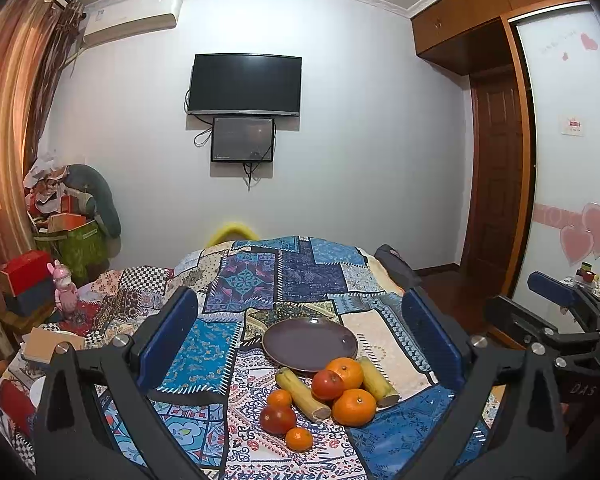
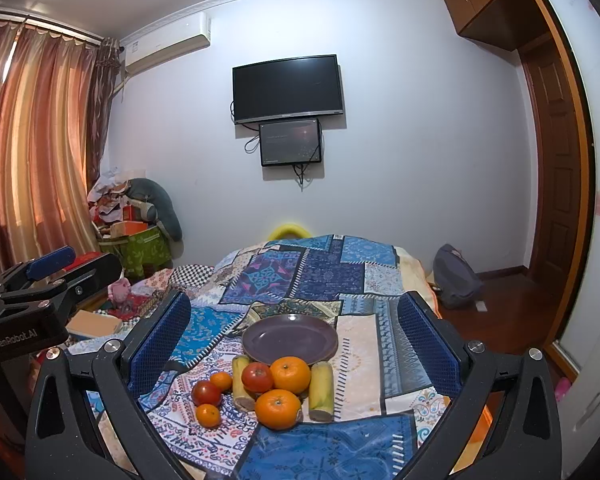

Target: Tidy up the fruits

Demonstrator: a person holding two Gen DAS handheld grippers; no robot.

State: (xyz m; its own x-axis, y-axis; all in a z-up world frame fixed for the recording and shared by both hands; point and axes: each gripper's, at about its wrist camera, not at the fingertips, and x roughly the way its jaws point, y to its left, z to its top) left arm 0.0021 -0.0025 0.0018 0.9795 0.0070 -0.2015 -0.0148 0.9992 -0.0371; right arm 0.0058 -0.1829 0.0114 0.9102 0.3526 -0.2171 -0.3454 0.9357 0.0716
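A purple plate (image 1: 309,343) (image 2: 289,338) lies empty on the patchwork cloth. In front of it sits a cluster of fruit: two large oranges (image 1: 354,407) (image 2: 278,408), two small oranges (image 1: 299,439) (image 2: 208,415), two red tomatoes (image 1: 277,419) (image 2: 257,376) and two yellow corn pieces (image 1: 304,394) (image 2: 321,390). My left gripper (image 1: 300,332) is open and empty, held above and short of the fruit. My right gripper (image 2: 294,332) is open and empty too, at about the same distance. Each gripper shows at the edge of the other's view.
The patchwork cloth (image 1: 312,276) covers a raised surface that drops off at the far end. Boxes and a pink toy (image 1: 65,288) clutter the left side. A grey bag (image 2: 456,280) lies on the wooden floor at right, near a brown door (image 1: 496,184).
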